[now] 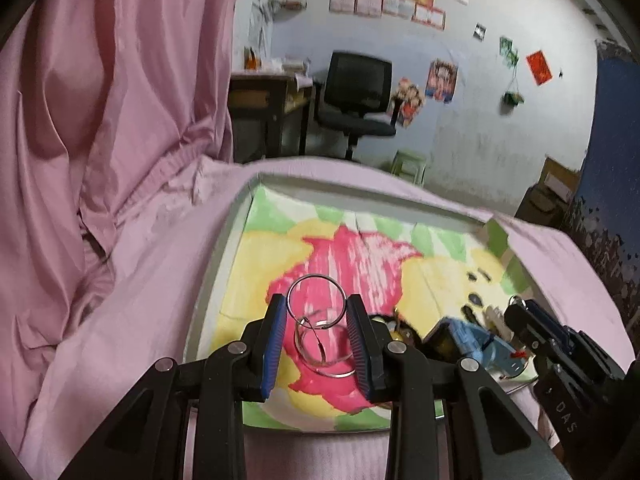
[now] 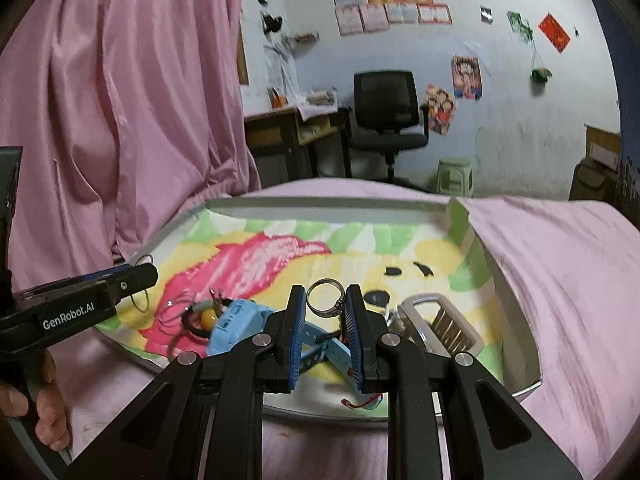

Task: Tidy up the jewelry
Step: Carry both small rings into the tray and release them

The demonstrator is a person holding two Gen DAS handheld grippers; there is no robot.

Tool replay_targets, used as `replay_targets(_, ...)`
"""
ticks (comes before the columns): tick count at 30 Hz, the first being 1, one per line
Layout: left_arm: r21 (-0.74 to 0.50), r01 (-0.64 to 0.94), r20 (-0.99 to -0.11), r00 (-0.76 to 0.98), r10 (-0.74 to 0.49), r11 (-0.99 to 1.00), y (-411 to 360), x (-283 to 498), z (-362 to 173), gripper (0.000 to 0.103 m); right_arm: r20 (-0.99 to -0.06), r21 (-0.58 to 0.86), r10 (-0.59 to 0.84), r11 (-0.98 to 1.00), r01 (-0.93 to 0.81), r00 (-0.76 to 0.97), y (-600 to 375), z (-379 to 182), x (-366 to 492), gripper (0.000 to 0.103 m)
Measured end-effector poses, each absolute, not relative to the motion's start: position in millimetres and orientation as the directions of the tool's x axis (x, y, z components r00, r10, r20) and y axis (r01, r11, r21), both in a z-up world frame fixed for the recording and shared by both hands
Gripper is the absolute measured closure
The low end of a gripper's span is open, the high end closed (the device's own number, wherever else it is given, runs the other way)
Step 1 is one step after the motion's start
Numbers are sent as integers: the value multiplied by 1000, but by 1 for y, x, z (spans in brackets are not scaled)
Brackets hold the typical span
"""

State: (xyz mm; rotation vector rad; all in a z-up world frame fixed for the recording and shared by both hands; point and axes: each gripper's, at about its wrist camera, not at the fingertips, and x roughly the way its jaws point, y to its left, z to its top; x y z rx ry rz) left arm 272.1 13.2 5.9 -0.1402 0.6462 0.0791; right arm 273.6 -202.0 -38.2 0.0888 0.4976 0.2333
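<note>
Pink bedsheet below, pale wall with posters and an office chair behind; on the sheet sits a shallow tray lined with a flower-print towel. Looks early to midway as tidying goes: nothing sorted into groups, most pieces heaped at the tray's near edge. Left gripper hangs over the towel's pink patch, jaws narrowed to a hoop's width and clamped on thin wire hoops, one upright between the pads, another dangling beneath. Right gripper hovers over the heap, jaws likewise narrowed, and seems to pinch a key ring with a short chain against the right pad, though where metal meets pad is hard to read. Left to place: both held pieces, a blue watch strap, a dark bracelet with a yellow bead, a white-framed piece with metal teeth and a red cord at the rim. No box or divider in sight for any of it. Heap partly hidden behind the right gripper's fingers and blurred from the left wrist; near tray edge cut off by both gripper bodies; how many hoops hang together cannot be told.
</note>
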Motion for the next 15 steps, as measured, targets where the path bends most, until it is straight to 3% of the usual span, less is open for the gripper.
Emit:
replay_targets(9,-82,-103,-703,711,15,991,8,286,-8,74,-533,160,250,968,-194,808,-204,-50,282,85)
replay_targets(15,-81,-93,-720,693,6,992,7,286,-10,73,-543,166,245,969,-183,804,-207,-51,281,65)
